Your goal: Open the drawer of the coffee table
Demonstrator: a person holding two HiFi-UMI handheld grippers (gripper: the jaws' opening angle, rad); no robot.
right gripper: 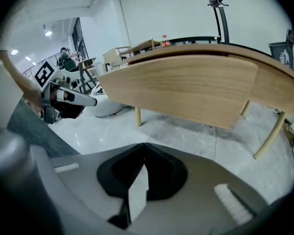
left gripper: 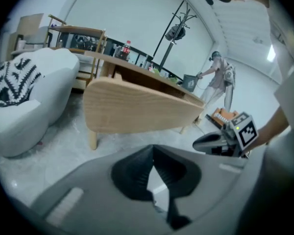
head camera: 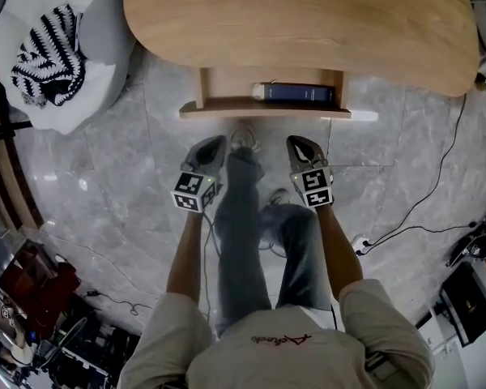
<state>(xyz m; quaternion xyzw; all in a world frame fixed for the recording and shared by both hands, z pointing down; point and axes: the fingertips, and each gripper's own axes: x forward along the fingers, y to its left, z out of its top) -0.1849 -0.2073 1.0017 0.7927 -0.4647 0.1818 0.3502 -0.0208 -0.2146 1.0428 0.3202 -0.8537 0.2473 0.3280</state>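
Left gripper (head camera: 217, 142) and right gripper (head camera: 296, 142): jaws shut tip to tip, nothing held, both clear of the drawer (head camera: 263, 112). The drawer is pulled out under the table (head camera: 308, 23), and its inside, with a dark book (head camera: 296, 93), is seen in the head view alone. A red-labelled bottle (left gripper: 126, 49), a coat stand (left gripper: 179, 21) and a distant person (left gripper: 218, 77) are shown by the gripper views only; lettering on book, bottle and shirt (head camera: 275, 343) is too small to be read.
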